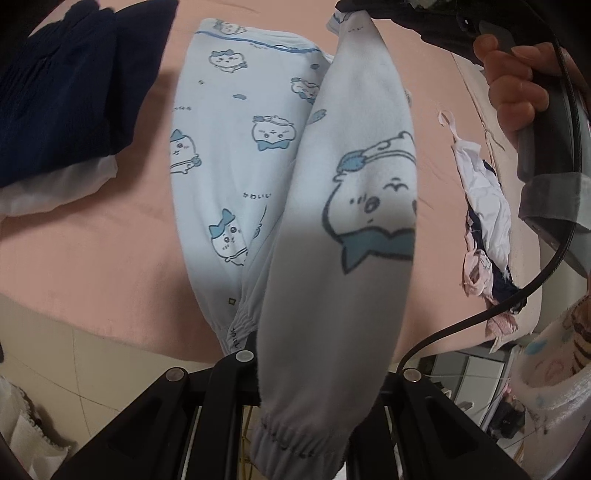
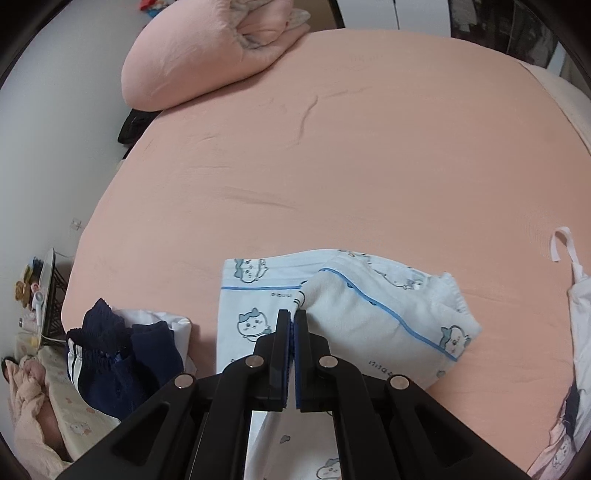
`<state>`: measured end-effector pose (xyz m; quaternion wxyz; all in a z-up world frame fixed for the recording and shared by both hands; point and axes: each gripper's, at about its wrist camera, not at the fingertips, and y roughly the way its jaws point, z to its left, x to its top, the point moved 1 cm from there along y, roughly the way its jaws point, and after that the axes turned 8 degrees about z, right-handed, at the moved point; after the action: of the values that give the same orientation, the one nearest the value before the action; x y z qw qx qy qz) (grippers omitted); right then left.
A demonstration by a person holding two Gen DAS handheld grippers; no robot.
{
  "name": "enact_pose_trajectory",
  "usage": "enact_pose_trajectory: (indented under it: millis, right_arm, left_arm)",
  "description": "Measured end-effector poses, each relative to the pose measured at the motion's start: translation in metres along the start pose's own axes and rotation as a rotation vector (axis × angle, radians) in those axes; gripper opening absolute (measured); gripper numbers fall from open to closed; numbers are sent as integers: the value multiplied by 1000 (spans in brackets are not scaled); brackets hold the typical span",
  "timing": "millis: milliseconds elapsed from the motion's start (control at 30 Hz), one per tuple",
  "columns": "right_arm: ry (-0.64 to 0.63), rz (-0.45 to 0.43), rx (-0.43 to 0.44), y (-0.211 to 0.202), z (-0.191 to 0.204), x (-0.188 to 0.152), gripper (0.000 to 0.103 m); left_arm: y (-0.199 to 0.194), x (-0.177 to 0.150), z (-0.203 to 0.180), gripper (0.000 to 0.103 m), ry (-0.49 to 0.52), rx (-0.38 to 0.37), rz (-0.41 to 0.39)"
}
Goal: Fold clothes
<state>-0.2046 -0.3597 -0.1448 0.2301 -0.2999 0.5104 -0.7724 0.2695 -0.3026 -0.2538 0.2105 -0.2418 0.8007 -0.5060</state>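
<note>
Light blue pajama pants (image 1: 229, 155) with cartoon prints lie on the pink bed sheet (image 1: 92, 258). One leg (image 1: 343, 229) hangs lifted, draped over my left gripper (image 1: 258, 354), whose fingers are hidden by the cloth; it looks shut on the cuff. My right gripper (image 2: 292, 314) is shut on the waistband (image 2: 314, 291) of the pants and lifts it slightly. The right gripper also shows at the top right of the left wrist view (image 1: 480, 22), held by a hand.
A folded navy and white pile (image 1: 55, 103) lies left of the pants, also in the right wrist view (image 2: 122, 354). A heap of white and pink clothes (image 1: 484, 221) lies at the right. A pink duvet (image 2: 207, 55) sits at the bed's far end.
</note>
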Motion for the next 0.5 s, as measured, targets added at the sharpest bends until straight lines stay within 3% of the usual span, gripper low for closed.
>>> enact_pose_trajectory:
  millis: [300,500]
  right_arm:
    - [-39,9,19,15,29,7,0]
    - [-79,5,78,22,56,12,0]
  left_arm:
    - [1,-24,50,9,-95,-76,-2]
    - [9,-30,66,9,-136,-86,0]
